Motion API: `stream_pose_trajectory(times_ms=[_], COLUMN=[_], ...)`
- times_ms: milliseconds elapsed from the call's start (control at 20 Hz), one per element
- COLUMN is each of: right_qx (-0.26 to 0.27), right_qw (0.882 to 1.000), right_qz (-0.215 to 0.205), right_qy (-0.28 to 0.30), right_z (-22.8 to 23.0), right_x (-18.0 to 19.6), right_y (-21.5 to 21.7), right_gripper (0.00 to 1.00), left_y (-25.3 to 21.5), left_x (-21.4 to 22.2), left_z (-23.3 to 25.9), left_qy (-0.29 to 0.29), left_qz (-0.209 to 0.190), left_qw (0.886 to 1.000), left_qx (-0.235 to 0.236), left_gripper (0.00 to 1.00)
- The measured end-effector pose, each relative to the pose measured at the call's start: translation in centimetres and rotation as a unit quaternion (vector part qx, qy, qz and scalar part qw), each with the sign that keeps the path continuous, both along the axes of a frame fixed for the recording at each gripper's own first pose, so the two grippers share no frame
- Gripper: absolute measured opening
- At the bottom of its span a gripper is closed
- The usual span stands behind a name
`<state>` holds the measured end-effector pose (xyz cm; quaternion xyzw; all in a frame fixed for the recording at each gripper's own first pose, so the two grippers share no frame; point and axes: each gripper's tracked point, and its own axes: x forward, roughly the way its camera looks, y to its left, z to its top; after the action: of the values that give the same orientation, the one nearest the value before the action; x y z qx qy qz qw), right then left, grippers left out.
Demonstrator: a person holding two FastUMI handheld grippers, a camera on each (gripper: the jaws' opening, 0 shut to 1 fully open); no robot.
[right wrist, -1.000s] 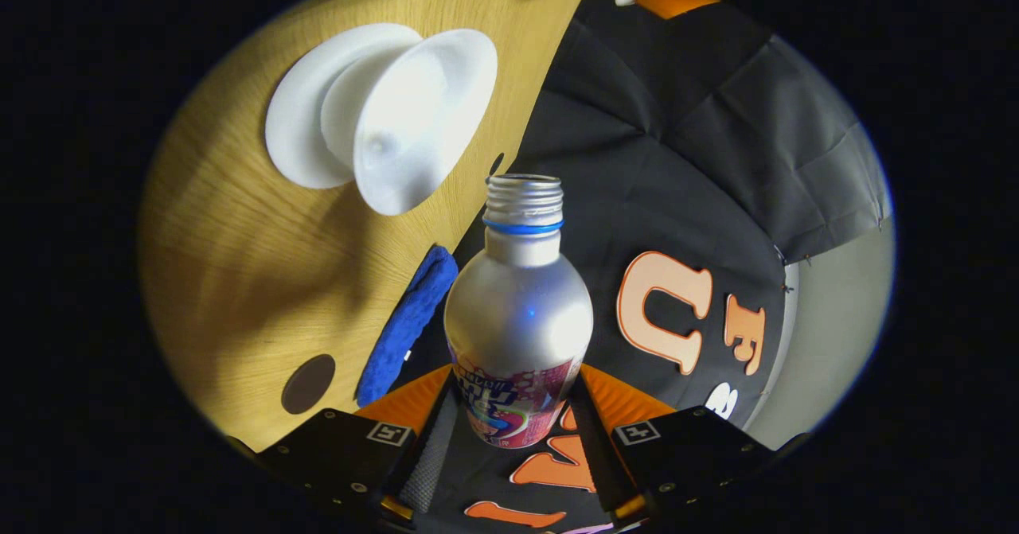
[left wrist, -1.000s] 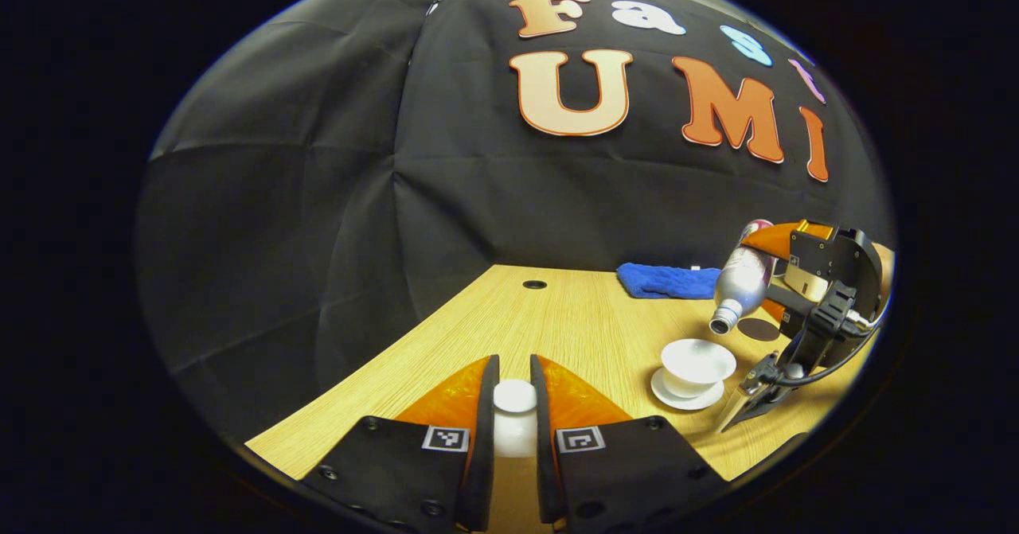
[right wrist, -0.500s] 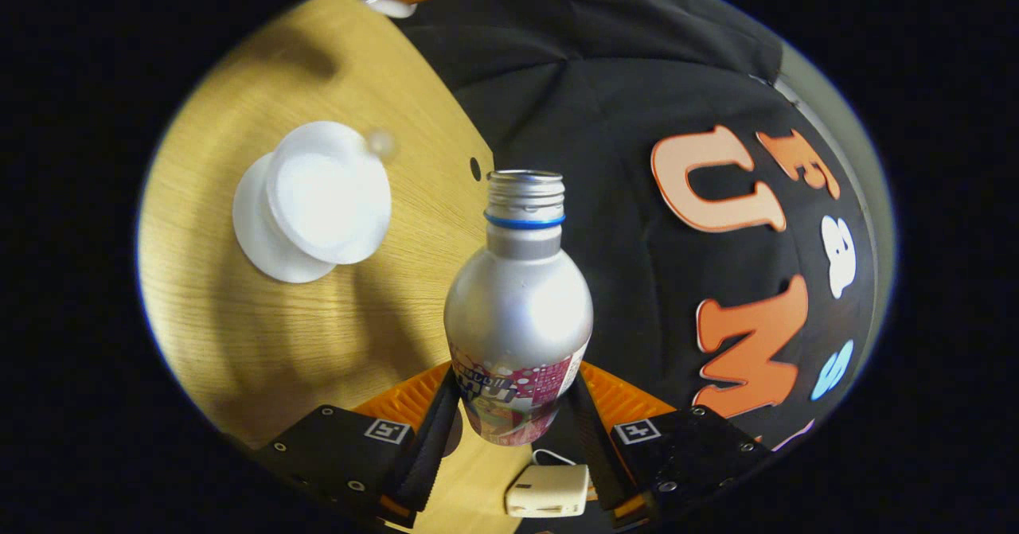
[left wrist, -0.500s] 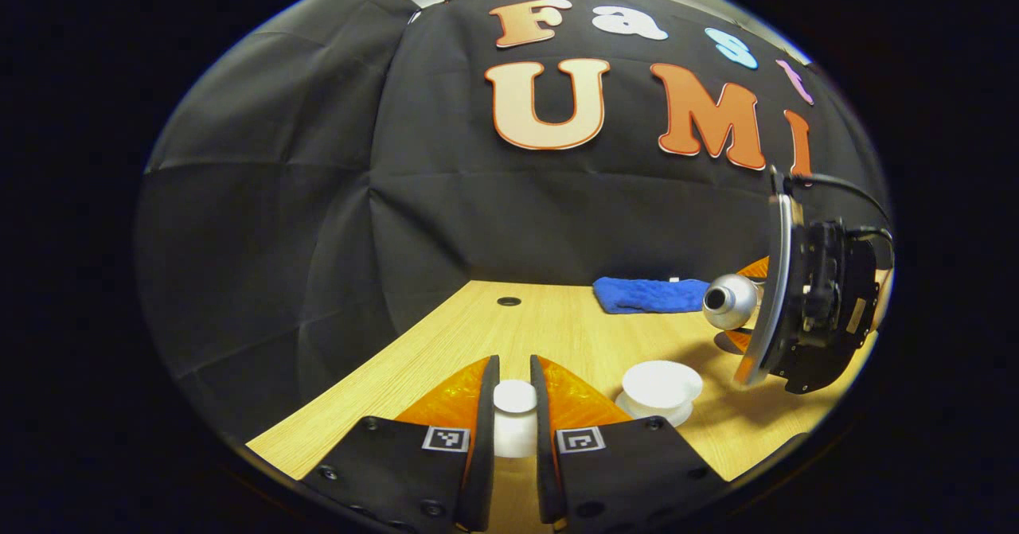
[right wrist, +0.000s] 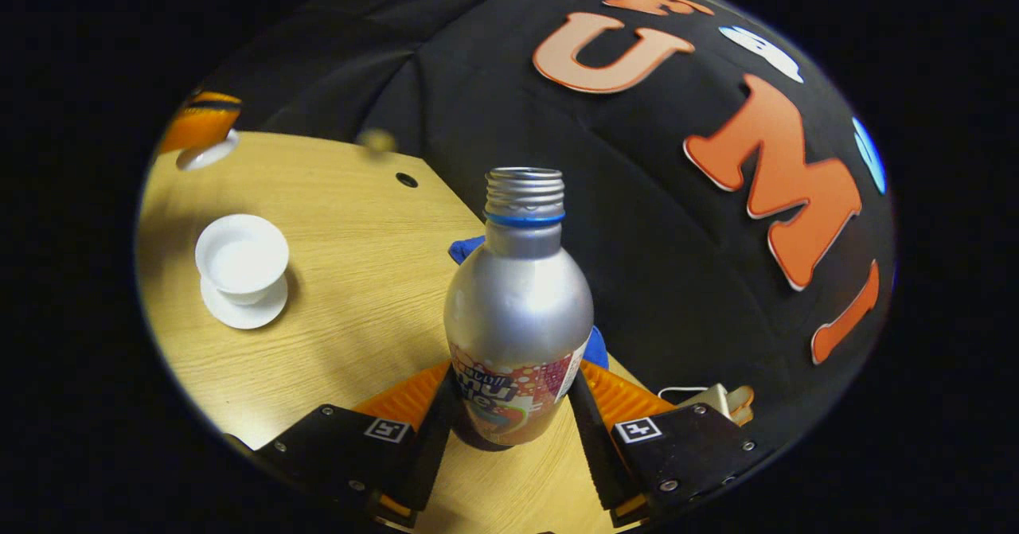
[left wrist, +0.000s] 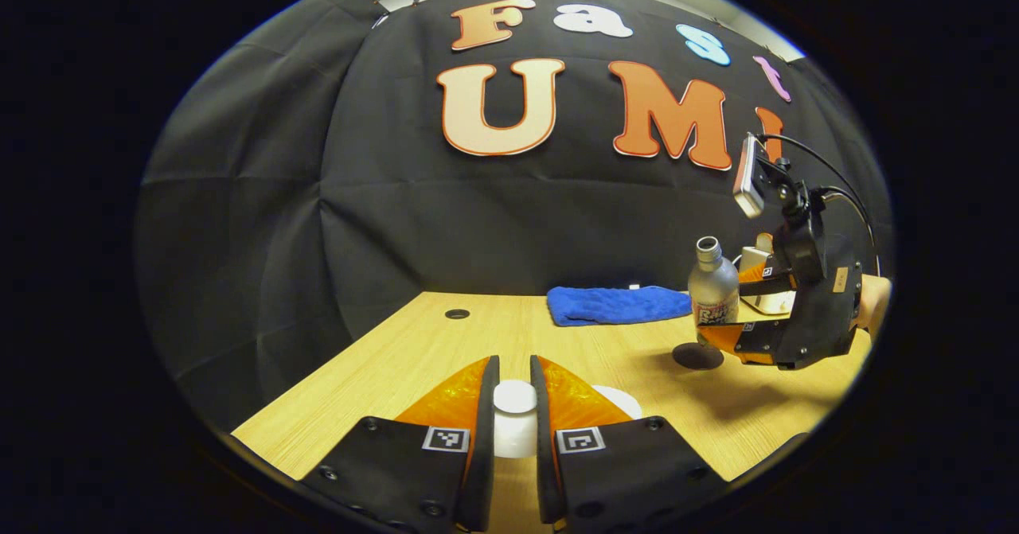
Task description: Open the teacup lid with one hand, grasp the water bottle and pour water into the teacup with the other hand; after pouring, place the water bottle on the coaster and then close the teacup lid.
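Observation:
My left gripper (left wrist: 514, 364) is shut on the knob of the white teacup lid (left wrist: 514, 418), held above the table. The white teacup (right wrist: 241, 254) stands uncovered on its saucer (right wrist: 244, 312); in the left gripper view its rim (left wrist: 623, 398) peeks out behind my right-hand finger. My right gripper (right wrist: 513, 383) is shut on the silver water bottle (right wrist: 517, 311), which is upright and uncapped. In the left gripper view the bottle (left wrist: 712, 289) hangs just above the dark round coaster (left wrist: 696, 355), to the right of the cup. The left gripper with the lid (right wrist: 204, 154) shows far left in the right gripper view.
A folded blue cloth (left wrist: 618, 305) lies at the back of the wooden table (left wrist: 414, 359), near the black wall. A cable hole (left wrist: 457, 313) sits at the back left. A hand (left wrist: 873, 299) holds the right gripper at the table's right end.
The bottle has swung from tilted, mouth down over the cup, to upright and moved right to the coaster. The left gripper kept the lid and turned slightly left.

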<state>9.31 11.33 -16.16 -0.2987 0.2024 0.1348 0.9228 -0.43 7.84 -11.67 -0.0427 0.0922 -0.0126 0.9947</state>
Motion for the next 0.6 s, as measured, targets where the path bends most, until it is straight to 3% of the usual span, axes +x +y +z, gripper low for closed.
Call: stream_pose_trajectory(times_ms=[200, 350, 450, 600], right_qx=[0.088, 0.125, 0.155, 0.209], right_qw=[0.995, 0.989, 0.983, 0.971], right_qz=[-0.039, -0.064, -0.078, -0.098], right_qy=[0.03, 0.044, 0.056, 0.071], right_z=[-1.8, -2.2, -2.6, -2.5], right_x=[0.7, 0.7, 0.5, 0.2], right_y=[-1.0, -1.0, -0.9, -0.8], right_gripper=[0.78, 0.78, 0.78, 0.78], left_y=[-2.3, -3.9, -4.8, -5.7], left_x=[1.1, 2.0, 2.4, 3.0], left_z=[-0.4, -1.0, -1.5, -2.4], left_qy=[0.007, 0.016, 0.023, 0.036], left_qz=[-0.018, -0.028, -0.034, -0.038], left_qw=[1.0, 0.999, 0.999, 0.999], left_qx=[-0.003, -0.006, -0.008, -0.007], left_gripper=[0.23, 0.26, 0.29, 0.26])
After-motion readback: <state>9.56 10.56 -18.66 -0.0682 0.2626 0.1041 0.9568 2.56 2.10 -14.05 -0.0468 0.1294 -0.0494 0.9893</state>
